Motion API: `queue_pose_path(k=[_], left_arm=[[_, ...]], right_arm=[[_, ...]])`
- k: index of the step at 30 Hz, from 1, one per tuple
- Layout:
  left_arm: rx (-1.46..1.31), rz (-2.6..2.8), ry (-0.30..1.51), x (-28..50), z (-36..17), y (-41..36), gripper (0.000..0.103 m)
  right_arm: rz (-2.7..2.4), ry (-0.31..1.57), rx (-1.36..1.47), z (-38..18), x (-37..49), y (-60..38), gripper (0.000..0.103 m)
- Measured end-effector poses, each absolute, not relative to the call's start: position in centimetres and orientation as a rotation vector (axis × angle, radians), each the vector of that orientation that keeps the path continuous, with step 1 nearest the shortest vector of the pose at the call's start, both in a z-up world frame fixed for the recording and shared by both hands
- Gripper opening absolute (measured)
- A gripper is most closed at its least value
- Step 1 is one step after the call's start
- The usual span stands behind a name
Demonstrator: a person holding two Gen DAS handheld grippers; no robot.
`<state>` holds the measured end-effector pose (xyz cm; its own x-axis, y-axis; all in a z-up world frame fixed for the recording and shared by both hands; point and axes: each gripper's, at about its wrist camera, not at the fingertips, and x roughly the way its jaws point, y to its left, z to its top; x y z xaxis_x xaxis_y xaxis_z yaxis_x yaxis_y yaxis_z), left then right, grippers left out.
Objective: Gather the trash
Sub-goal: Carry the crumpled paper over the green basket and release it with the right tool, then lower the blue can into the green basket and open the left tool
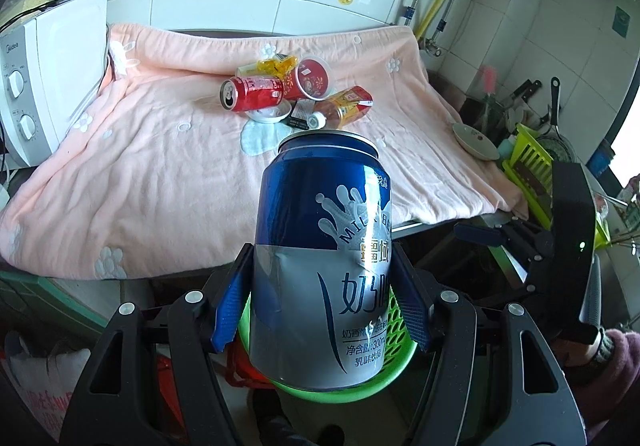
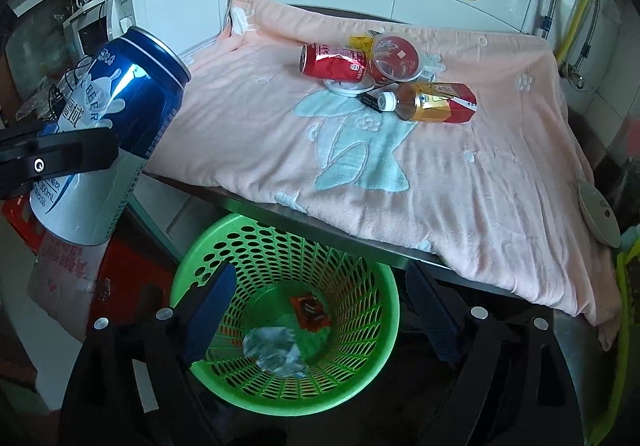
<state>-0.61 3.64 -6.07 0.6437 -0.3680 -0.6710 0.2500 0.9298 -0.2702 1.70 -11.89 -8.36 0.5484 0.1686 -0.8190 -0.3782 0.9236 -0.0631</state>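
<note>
Right now the left gripper (image 1: 324, 302) is clamped on the blue milk-beer can (image 1: 320, 266), held upright, long axis vertical, with the green basket (image 2: 360, 378) directly below it. Dropping it in looks like the next move. Right gripper (image 2: 320, 314) hangs spread and empty over the same basket. Remaining trash, including the red can (image 2: 334, 61), lies farther off on the pink-covered tabletop (image 2: 480, 205).

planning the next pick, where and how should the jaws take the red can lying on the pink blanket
Probably across the middle of the red can, from above. It lies on its side, its round wall exposed on top, open end facing left; a red cup crowds its right end and a white lid sits under it.
</note>
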Motion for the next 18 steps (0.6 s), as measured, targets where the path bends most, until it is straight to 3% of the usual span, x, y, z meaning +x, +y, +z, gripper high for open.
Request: queue_pose_path(k=[18], left_arm=[[-0.114, -0.403, 0.904, -0.5, -9.2, 0.2, 0.065]], right_arm=[[0.245, 0.924, -0.197, -7.4, 0.4, -15.5, 0.086]])
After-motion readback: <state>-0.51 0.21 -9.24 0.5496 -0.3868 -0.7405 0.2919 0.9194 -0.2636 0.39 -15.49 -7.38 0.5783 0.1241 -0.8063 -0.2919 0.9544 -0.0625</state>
